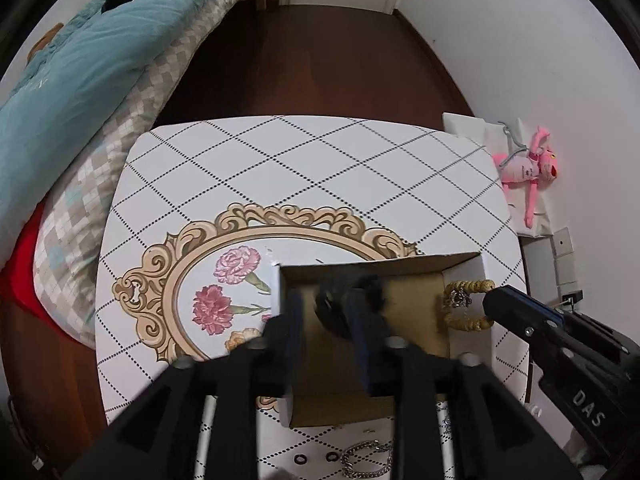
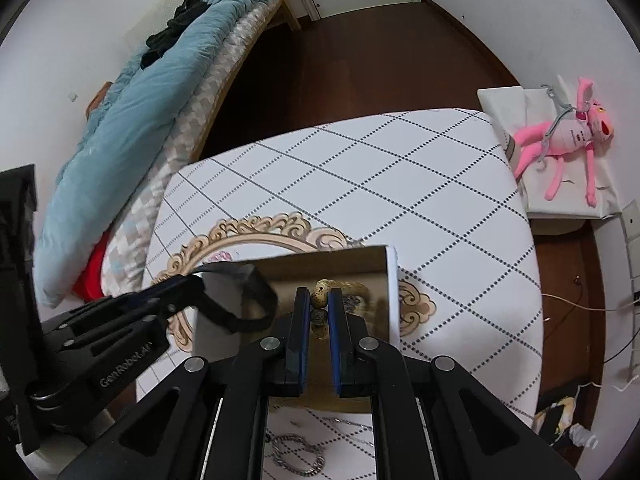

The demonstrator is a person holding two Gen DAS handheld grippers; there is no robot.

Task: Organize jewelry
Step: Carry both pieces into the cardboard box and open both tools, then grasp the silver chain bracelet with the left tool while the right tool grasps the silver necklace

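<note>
**Caller:** Right gripper point(image 2: 319, 294) first, blue pads clamped tight on one bead of the tan beaded bracelet point(image 2: 344, 290), which hangs over the right side of the open cardboard box point(image 2: 344, 260)!

**Analyst:** And it's angled steeply down. I'd lower it well below the rim before letting go, so the beads don't bounce off the right wall. It looks like a silver chain is tangled in that loop, so a slow release suits it.

**Caller:** Over to the left gripper point(image 1: 328, 308), above the box's left side, jaws standing apart, with a black band point(image 2: 269, 296) between them!

**Analyst:** It's blurred, and I can't tell whether the pads touch it. To my eye the band is as good as dropped on the left of the box. That hand should lift straight up and keep clear of the right one, because the two tools are close together over one small box.

**Caller:** Give me the count!

**Analyst:** Two grippers, one box, one black band and one beaded bracelet. On the near edge of the patterned table point(image 1: 320, 160) there's one heavy silver chain point(image 1: 366, 460) and two small black rings point(image 1: 300, 459). At least one thin silver chain point(image 2: 348, 424) lies just beside them, though the tools hide part of that area.

**Caller:** And off to the far right?

**Analyst:** One pink plush toy point(image 2: 576, 136), well away from the action.
</note>
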